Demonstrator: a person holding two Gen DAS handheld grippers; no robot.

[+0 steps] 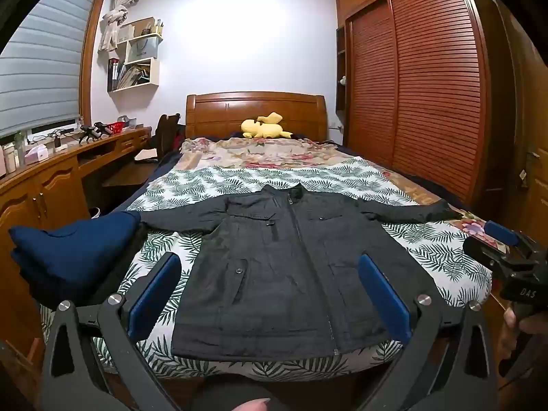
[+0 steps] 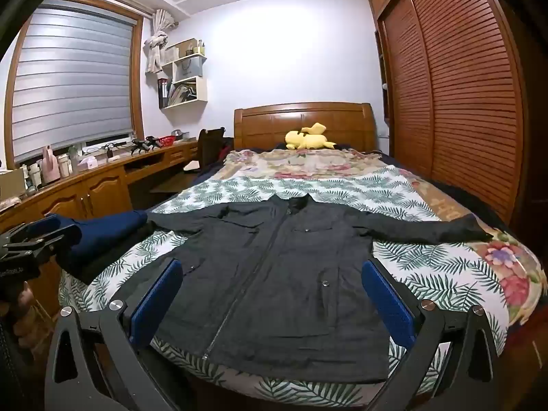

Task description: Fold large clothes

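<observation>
White letters "DAS" stand on the right tongs' (image 1: 501, 239) black body.

Left gripper (image 1: 270, 294) and right gripper (image 2: 272, 299) side by side, fingers spread wide, empty, tilted slightly downward

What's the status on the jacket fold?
Left tool and right tool open, empty, above hem. Black jacket flat on bed, sleeves spread, unfolded. Navy garment lies at its left sleeve end.

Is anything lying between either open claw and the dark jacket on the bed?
Nothing visible blocks them. The jacket lies flat on the bed right ahead of the left claw and right claw. A blue garment sits beside its left sleeve, off to the side.
</observation>
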